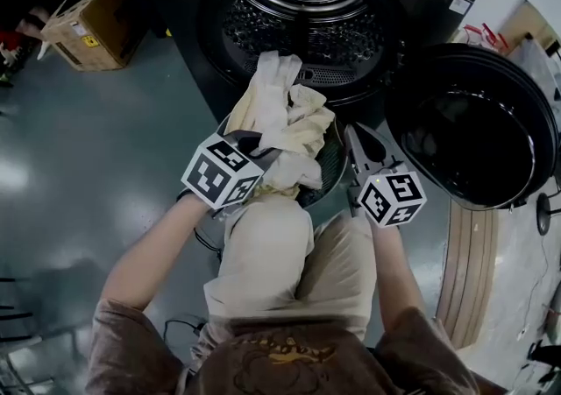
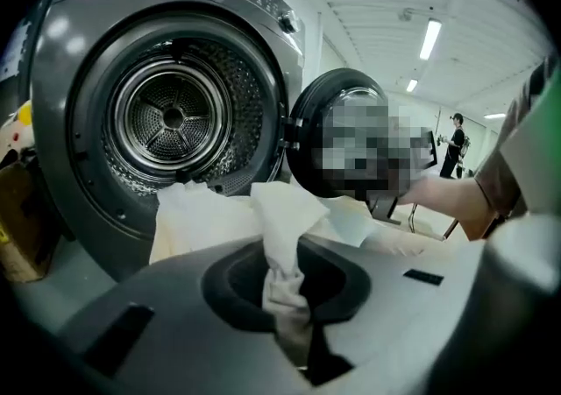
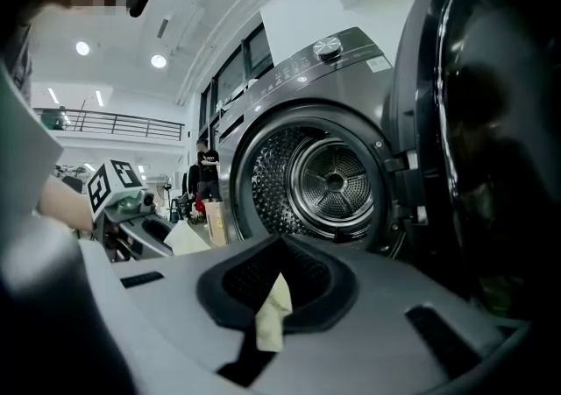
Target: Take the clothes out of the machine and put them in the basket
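A cream cloth [image 1: 280, 113] hangs from the mouth of the dark washing machine drum [image 1: 302, 21] down over the dark mesh basket [image 1: 331, 172] in front of it. My left gripper [image 1: 261, 148] is shut on this cloth. In the left gripper view a twisted fold of the cloth [image 2: 285, 279] is pinched where the left gripper [image 2: 294, 314] closes, and the rest spreads toward the drum [image 2: 171, 117]. My right gripper [image 1: 364, 146] sits just right of the basket. In the right gripper view a small pale corner of cloth [image 3: 273, 304] is held in the right gripper [image 3: 270, 323].
The machine's round door [image 1: 469, 126] stands swung open at the right, close to my right gripper. A cardboard box [image 1: 88, 21] lies on the floor at the far left. A wooden board [image 1: 469, 262] lies at the right. A person [image 2: 456, 144] stands far back.
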